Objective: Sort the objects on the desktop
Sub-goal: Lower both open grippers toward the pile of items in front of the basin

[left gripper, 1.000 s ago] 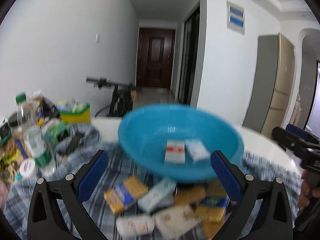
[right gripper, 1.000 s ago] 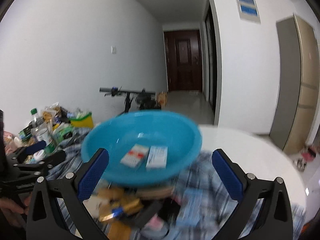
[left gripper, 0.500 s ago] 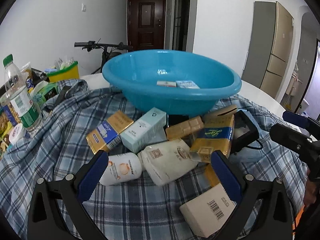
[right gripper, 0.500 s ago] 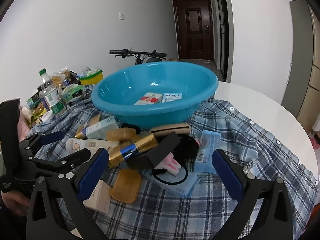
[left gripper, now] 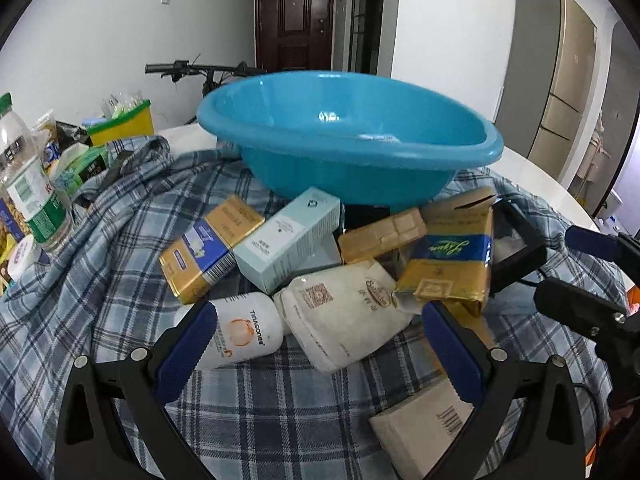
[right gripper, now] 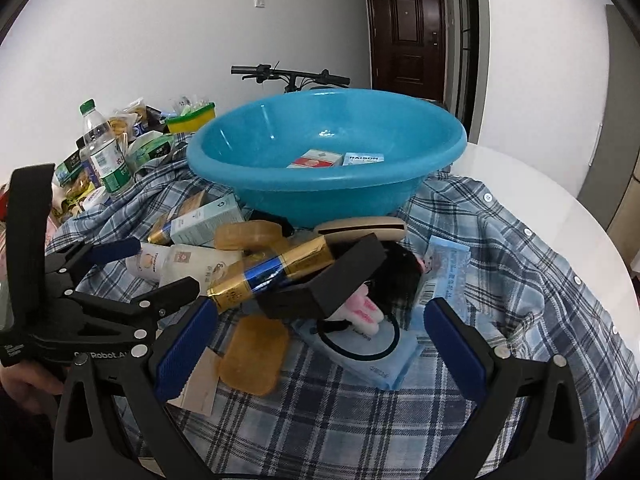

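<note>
Blue plastic round basin [left gripper: 352, 140], upper centre of the left wrist view, sits on a blue-white plaid cloth [left gripper: 100, 300]; from this angle only a sliver of a box shows inside. Judging by that, sort is barely begun: the pile in front of the basin is untouched. Left gripper [left gripper: 316, 344] spread wide, holding nothing. Between its fingers, low centre: white crinkled pouch w/ brown logo [left gripper: 344, 312], touching a white round jar w/ orange print [left gripper: 244, 330] at the left pad. Above those: pale teal carton [left gripper: 290, 238], gold-blue flat box [left gripper: 208, 250], gold-blue foil pack [left gripper: 448, 264] at mid right. Beige barcode box [left gripper: 424, 432] sits lower right, near the right pad.

Right wrist view: basin holds just 2 items, a red-white small box [right gripper: 316, 159] and a white-blue small box [right gripper: 362, 159], upper centre. Everything else still on the cloth, so most of the job is left, imo. Right gripper [right gripper: 316, 336] also wide apart, empty. Between its fingers, centre frame: black open box [right gripper: 324, 280] w/ a pink-white plush piece [right gripper: 360, 312] under it, on a light blue flat pack [right gripper: 384, 360]. Amber translucent pad [right gripper: 252, 354] just inside the left pad. Left gripper visible at mid left edge.
</note>
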A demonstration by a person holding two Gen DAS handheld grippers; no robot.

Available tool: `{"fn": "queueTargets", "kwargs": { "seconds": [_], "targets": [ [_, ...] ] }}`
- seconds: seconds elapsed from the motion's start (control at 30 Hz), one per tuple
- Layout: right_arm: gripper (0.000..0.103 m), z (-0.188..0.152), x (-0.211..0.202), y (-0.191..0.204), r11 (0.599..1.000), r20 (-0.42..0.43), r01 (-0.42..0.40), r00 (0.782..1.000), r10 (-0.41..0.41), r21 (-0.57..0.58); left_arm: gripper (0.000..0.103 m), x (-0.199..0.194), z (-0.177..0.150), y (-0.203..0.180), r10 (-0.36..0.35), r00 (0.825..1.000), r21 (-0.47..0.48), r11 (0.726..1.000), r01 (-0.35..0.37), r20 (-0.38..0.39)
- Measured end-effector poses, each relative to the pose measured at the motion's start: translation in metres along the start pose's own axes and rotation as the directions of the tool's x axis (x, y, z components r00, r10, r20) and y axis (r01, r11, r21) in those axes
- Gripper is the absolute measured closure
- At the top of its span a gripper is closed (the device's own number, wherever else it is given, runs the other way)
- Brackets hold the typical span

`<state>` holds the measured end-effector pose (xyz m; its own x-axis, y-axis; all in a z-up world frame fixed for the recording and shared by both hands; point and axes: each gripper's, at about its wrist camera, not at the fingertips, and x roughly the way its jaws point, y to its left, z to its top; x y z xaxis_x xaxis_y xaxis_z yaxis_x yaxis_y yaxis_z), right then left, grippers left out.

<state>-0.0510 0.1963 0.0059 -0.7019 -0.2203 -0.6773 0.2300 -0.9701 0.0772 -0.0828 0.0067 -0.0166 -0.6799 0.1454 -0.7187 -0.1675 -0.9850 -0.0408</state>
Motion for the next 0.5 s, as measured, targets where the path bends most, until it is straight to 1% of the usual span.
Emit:
{"fn": "queueTargets", "kwargs": {
  "seconds": [0.17,0.3,0.37,0.4,0.47,0.5],
  "targets": [
    [0.000,0.000,0.003,-0.006,1.000,-0.009,0.005,1.000,-0.004,0.023,0.000,0.008,-0.001,0.004,0.016,1.000,-0.007,1.000,-0.016,-0.015],
    [0.000,0.001,0.004,-0.007,0.999,-0.009,-0.006,1.000,0.006,0.036,0.000,0.010,-0.002,0.002,0.026,1.000,0.008,1.000,-0.026,-0.008],
    [0.000,0.001,0.004,-0.006,0.999,-0.010,-0.005,1.000,0.005,0.032,0.000,0.008,-0.002,0.002,-0.022,1.000,0.013,1.000,0.022,-0.006],
    [0.000,0.001,0.004,-0.006,1.000,-0.011,-0.005,1.000,0.005,0.030,0.000,0.006,-0.002,0.001,-0.074,0.997,0.016,0.997,0.074,-0.008],
    [0.000,0.001,0.004,-0.005,0.999,-0.010,-0.003,1.000,0.004,0.032,0.000,0.001,-0.003,-0.002,-0.156,0.988,0.038,0.987,0.156,-0.013],
    [0.000,0.001,0.004,-0.006,0.999,-0.010,-0.002,1.000,0.002,0.035,0.000,0.000,-0.003,-0.004,-0.176,0.984,0.057,0.983,0.176,-0.018]
  ]
}}
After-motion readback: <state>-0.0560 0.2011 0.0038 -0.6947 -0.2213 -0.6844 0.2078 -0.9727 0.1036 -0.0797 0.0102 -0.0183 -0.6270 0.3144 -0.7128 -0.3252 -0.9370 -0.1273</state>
